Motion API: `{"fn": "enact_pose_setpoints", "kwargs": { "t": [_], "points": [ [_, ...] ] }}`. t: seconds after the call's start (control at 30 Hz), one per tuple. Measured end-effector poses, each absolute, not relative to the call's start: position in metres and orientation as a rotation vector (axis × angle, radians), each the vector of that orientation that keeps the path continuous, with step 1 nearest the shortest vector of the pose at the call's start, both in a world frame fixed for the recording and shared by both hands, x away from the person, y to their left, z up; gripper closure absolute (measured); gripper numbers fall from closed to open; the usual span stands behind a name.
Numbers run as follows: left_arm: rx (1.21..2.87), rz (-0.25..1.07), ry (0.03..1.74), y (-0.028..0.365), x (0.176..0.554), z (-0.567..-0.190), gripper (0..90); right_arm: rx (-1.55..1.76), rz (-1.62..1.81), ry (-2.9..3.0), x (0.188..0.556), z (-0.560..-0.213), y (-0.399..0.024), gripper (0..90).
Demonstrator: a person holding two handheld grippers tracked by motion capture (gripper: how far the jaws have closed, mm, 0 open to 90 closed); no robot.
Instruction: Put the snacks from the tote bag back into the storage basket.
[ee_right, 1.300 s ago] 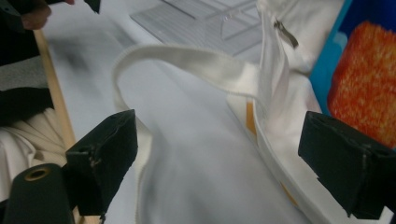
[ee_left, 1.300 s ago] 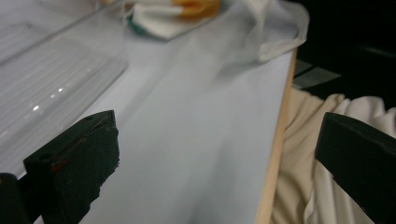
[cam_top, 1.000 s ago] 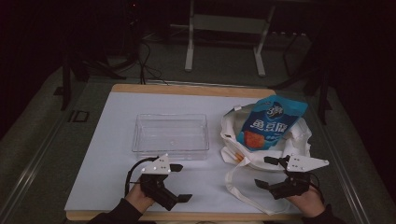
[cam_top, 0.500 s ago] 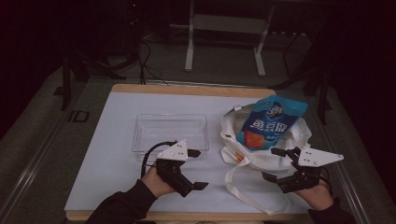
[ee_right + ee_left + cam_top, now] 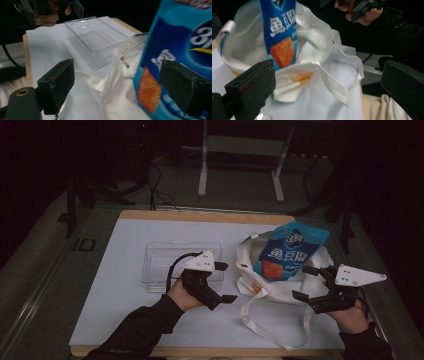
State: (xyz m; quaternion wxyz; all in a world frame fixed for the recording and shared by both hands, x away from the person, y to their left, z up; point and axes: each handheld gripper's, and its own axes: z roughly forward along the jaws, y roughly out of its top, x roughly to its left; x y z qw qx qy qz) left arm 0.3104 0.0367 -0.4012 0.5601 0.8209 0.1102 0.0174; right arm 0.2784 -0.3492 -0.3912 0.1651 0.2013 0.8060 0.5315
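Observation:
A blue snack bag with an orange picture stands upright in a white cloth tote bag at the table's right. My left gripper hovers open just left of the tote, jaws pointing at it. In the left gripper view the snack bag and tote lie ahead between the wide-apart jaws of the left gripper. My right gripper is open at the tote's right side. In its own view the right gripper has its right jaw in front of the snack bag, with nothing gripped.
A clear plastic tray lies empty left of centre, behind the left hand. The tote's long handles trail toward the table's front edge. White table surface spreads at front left. Metal stand legs rise beyond the far edge.
The left gripper has moved forward and right, closer to the tote. The right gripper has shifted right and slightly forward beside the tote. Tote, snack bag and tray have stayed put.

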Motion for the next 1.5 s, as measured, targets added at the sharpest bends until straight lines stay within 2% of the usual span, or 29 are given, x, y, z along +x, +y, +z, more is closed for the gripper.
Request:
{"fn": "enact_pose_setpoints", "kwargs": {
  "t": [0.37, 0.53, 0.6, 0.9, 0.97, 1.13, 1.33, 1.4, 1.5],
  "points": [
    [1.936, 0.054, 0.221, 0.003, 0.340, -0.394, 0.3, 0.622, 1.475, 2.247, 0.294, -0.389, -0.374, 15.3],
    [1.956, 0.049, 0.207, -0.020, 0.354, -0.400, 0.3, 0.676, 1.429, 2.231, 0.304, -0.397, -0.389, 19.0],
    [1.966, 0.065, 0.211, -0.027, 0.359, -0.402, 4.4, 0.695, 1.422, 2.223, 0.308, -0.400, -0.394, 21.0],
    [1.977, 0.100, 0.276, -0.051, 0.389, -0.412, 7.6, 0.785, 1.385, 2.222, 0.335, -0.409, -0.408, 22.1],
    [1.980, 0.106, 0.291, -0.055, 0.395, -0.415, 12.9, 0.801, 1.369, 2.223, 0.342, -0.411, -0.410, 22.1],
    [1.999, 0.112, 0.319, -0.063, 0.409, -0.419, 15.1, 0.824, 1.365, 2.225, 0.358, -0.416, -0.410, 22.8],
    [2.013, 0.133, 0.370, -0.077, 0.421, -0.418, 23.8, 0.845, 1.378, 2.244, 0.371, -0.420, -0.405, 23.4],
    [2.008, 0.123, 0.373, -0.081, 0.425, -0.418, 29.1, 0.842, 1.388, 2.252, 0.374, -0.422, -0.403, 31.6],
    [2.008, 0.124, 0.363, -0.086, 0.427, -0.417, 35.7, 0.836, 1.392, 2.255, 0.378, -0.424, -0.400, 38.0]
  ]
}}
